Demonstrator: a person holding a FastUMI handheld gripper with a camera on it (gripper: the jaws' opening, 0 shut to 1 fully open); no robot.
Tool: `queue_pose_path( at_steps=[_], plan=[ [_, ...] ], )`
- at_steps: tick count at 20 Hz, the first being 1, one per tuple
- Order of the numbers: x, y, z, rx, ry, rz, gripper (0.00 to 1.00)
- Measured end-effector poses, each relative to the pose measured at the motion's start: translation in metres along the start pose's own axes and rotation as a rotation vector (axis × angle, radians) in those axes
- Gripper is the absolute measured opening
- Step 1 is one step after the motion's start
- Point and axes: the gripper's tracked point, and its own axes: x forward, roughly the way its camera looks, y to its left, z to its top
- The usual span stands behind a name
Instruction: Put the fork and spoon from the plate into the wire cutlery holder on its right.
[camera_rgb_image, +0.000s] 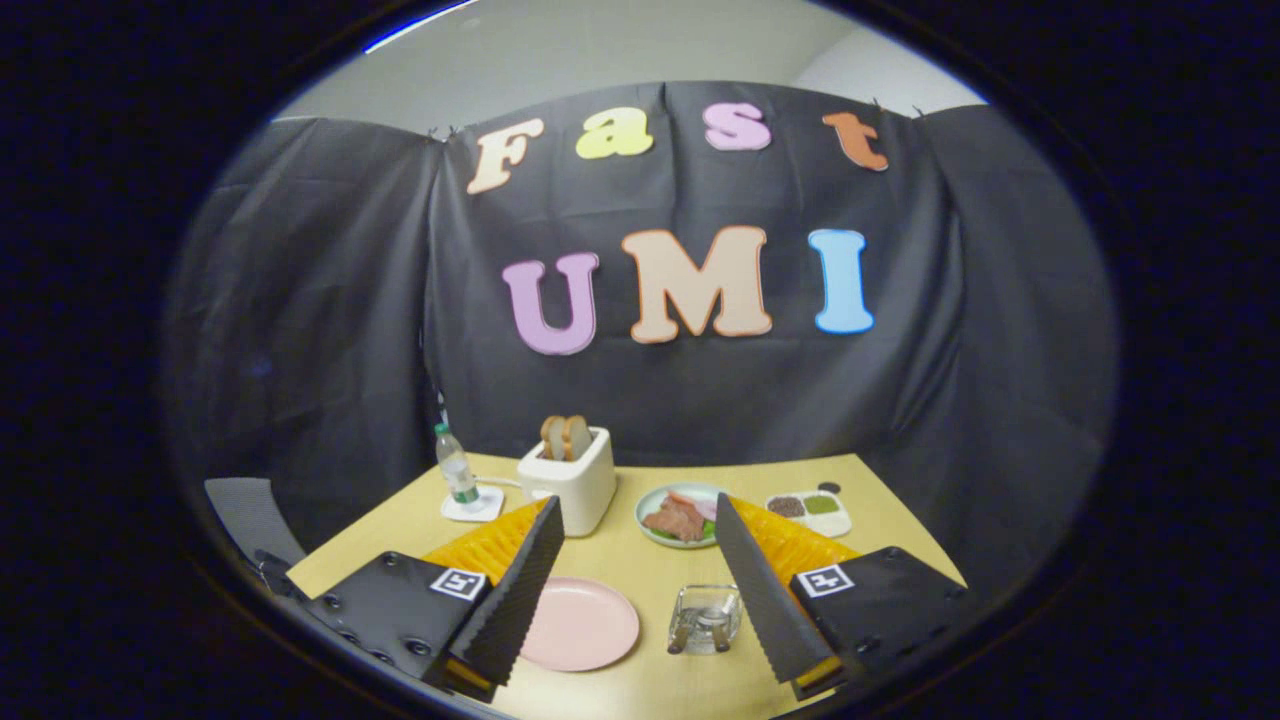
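**Fingers held wide above an empty pink plate, cutlery holder to its right**

The gripper (636, 590) hangs above the near edge of the yellow worktop (900, 520), its fingers (520, 590) spread wide apart and holding nothing. Between them lie the two task places: the pink plate (580, 625), just beside the left finger, and to its right the wire cutlery holder (705, 618), close to the right finger. The plate's face looks bare; no fork or spoon can be made out on it. Two dark handles appear to stand in the holder, leaning toward the near side, though they are too small to name with certainty. Judged from this, the transfer may already be complete. Farther off stand a white toaster (568, 480) with bread slices, a water bottle (456, 468) on a coaster to its left, a green plate of food (680, 515), and a condiment dish (810, 510) at far right.
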Motion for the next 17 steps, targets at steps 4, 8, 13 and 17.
queue_pose_path(
  at_steps=[4, 8, 13, 17],
  plan=[
    [-0.023, 0.007, 0.025, -0.076, -0.1, -0.058, 0.96],
    [-0.055, 0.02, 0.025, -0.051, -0.143, -0.091, 0.96],
    [-0.083, 0.009, 0.021, -0.043, -0.15, -0.163, 0.96],
    [-0.095, -0.008, 0.019, -0.017, -0.17, -0.21, 0.96]
  ],
)
